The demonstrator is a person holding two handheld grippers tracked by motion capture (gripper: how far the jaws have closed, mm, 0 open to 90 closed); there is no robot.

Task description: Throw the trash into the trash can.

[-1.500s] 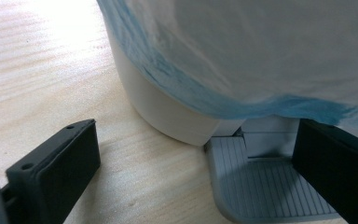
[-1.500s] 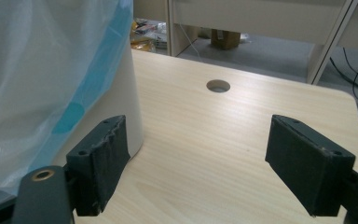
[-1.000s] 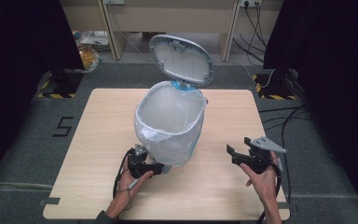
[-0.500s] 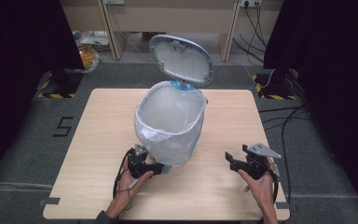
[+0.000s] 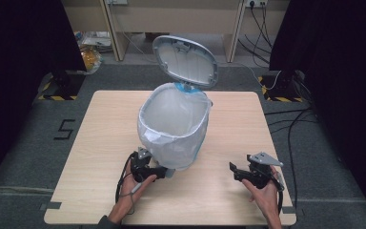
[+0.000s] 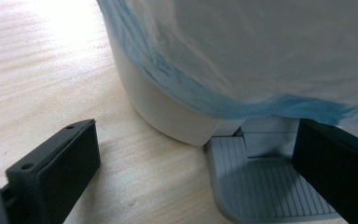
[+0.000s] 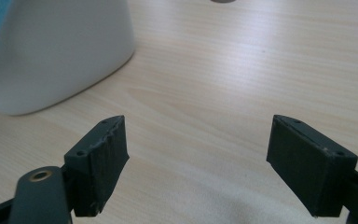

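Left hand-held gripper (image 5: pixel 164 172) at pedal bin (image 5: pixel 174 126) foot pedal (image 6: pixel 261 184)

Both hand-held grippers open, empty; right (image 5: pixel 234 171) idle on table (image 5: pixel 109 124). Risk: pedal slip drops lid (image 5: pixel 185 61).

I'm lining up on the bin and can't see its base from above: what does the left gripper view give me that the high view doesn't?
Left gripper view: the grey ribbed pedal at the foot of the bin, one of the gripper's fingers over the pedal's right side, and the blue hem of the liner.

High view: the lid standing open, the bin's lined inside, the right gripper apart on the table, and both hands.

Both: bin, liner, left gripper, tabletop.
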